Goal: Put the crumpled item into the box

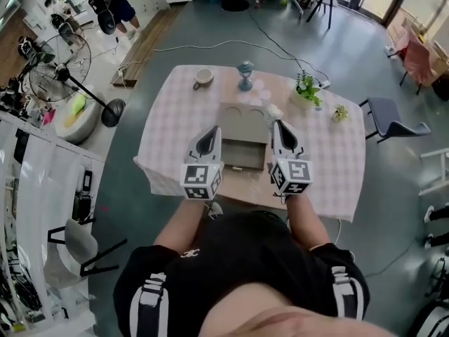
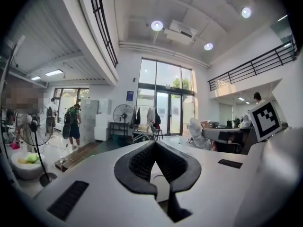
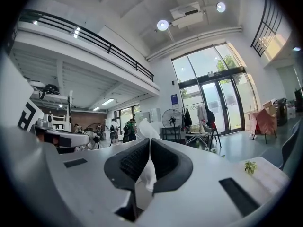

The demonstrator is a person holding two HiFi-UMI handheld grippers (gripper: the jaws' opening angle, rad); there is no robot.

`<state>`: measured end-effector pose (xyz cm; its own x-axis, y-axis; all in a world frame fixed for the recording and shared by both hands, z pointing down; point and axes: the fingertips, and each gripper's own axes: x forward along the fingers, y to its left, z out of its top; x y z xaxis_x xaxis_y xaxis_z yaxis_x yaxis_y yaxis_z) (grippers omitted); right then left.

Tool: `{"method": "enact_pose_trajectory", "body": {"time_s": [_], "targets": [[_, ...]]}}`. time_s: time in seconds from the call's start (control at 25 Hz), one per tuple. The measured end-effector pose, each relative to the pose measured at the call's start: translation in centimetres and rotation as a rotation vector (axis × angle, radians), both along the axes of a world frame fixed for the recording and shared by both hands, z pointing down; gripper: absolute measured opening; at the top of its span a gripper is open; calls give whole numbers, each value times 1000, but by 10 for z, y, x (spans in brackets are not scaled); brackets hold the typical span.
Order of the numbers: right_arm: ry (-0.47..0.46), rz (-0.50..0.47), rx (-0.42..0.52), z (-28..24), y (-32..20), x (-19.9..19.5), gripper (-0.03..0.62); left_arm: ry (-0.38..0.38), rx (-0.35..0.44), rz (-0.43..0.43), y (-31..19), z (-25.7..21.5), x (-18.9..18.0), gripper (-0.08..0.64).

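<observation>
An open cardboard box (image 1: 240,118) stands in the middle of the table (image 1: 337,167), which has a checked cloth. My right gripper (image 1: 278,125) hovers over the box's right edge, shut on a white crumpled paper (image 1: 274,111) that sticks out past its tips. In the right gripper view, the paper (image 3: 144,128) is pinched between the dark pads (image 3: 163,161) of my right gripper (image 3: 149,142). My left gripper (image 1: 213,132) is held over the box's left edge. In its own view, my left gripper (image 2: 155,144) has its tips touching and holds nothing. The paper (image 2: 199,134) also shows there at right.
A cup (image 1: 203,77) and a blue goblet (image 1: 245,74) stand at the table's far edge, with two small plants (image 1: 307,88) at far right. A chair (image 1: 393,123) is right of the table. A floor fan (image 1: 62,67) and cables are on the floor at left.
</observation>
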<state>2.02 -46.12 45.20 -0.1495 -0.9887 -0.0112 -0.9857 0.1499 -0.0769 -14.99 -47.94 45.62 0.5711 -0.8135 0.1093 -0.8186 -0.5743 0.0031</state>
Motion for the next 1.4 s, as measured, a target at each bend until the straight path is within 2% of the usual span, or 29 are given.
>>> {"method": "enact_pose_trajectory", "body": {"time_s": [0.28, 0.52, 0.64, 0.96, 1.4], "targets": [[79, -9, -33, 12, 2, -18, 17, 11, -40, 9, 4, 16, -16, -9], [123, -123, -30, 17, 1, -41, 14, 6, -51, -3, 6, 17, -24, -9], [181, -152, -47, 27, -1, -54, 14, 3, -55, -9, 8, 20, -29, -9], [262, -222, -190, 79, -6, -83, 14, -3, -60, -54, 8, 23, -53, -9], [323, -295, -382, 165, -4, -93, 15, 0, -60, -109, 8, 21, -74, -9]]}}
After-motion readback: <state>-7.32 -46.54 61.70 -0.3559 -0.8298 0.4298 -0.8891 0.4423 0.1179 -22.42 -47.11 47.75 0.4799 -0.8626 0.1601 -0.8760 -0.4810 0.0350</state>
